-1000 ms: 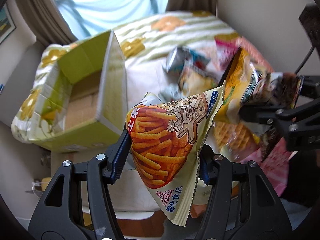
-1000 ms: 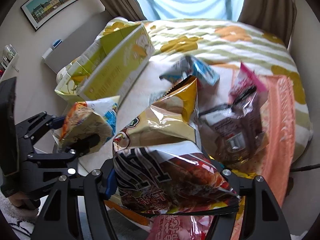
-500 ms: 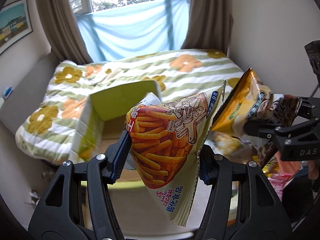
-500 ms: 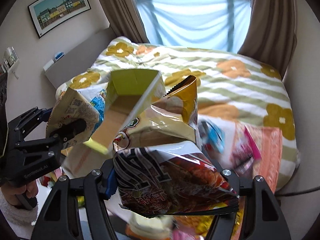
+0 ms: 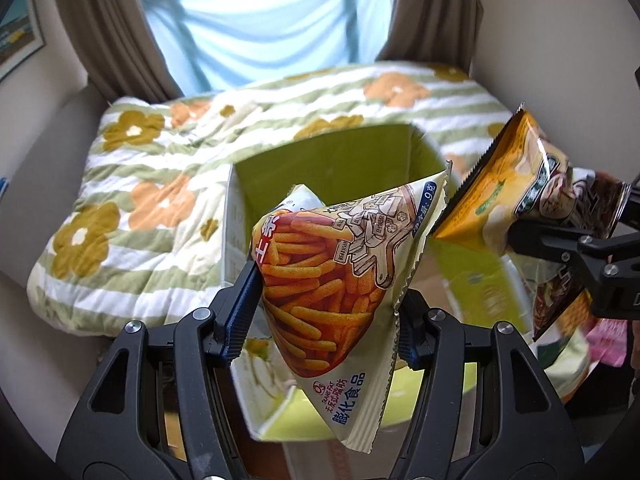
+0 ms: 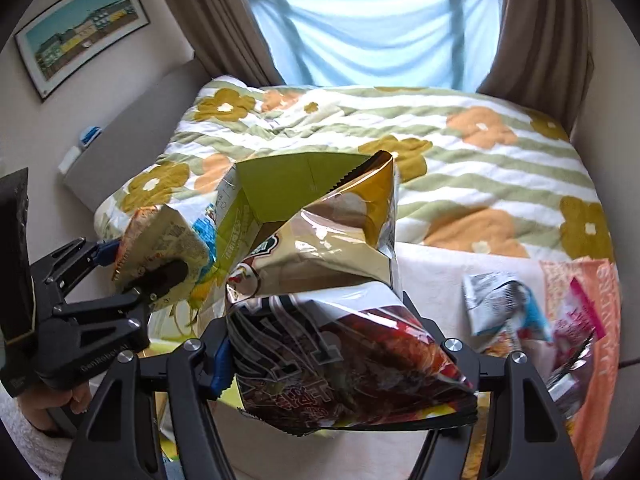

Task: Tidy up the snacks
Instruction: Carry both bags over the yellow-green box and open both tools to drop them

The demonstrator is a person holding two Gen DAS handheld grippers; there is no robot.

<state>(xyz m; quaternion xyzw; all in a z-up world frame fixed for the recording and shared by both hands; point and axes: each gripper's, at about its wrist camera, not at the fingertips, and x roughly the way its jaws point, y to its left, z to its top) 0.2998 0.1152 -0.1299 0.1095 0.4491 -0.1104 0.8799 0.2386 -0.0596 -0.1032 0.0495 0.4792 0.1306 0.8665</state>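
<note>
My left gripper is shut on a cream snack bag printed with orange sticks, held above the open green cardboard box. It also shows at the left of the right wrist view. My right gripper is shut on a gold bag and a dark red-and-black bag together, also held up near the box. In the left wrist view the right gripper is at the right with the gold bag pointing at the box.
A flowered striped quilt covers the bed behind the box. Several loose snack packets lie on a white surface at the right, beside an orange cloth. A curtained window and a wall picture are behind.
Both grippers have lifted and swung left with their bags, from over the loose snack pile toward the green box. The box now sits centred behind both bags.
</note>
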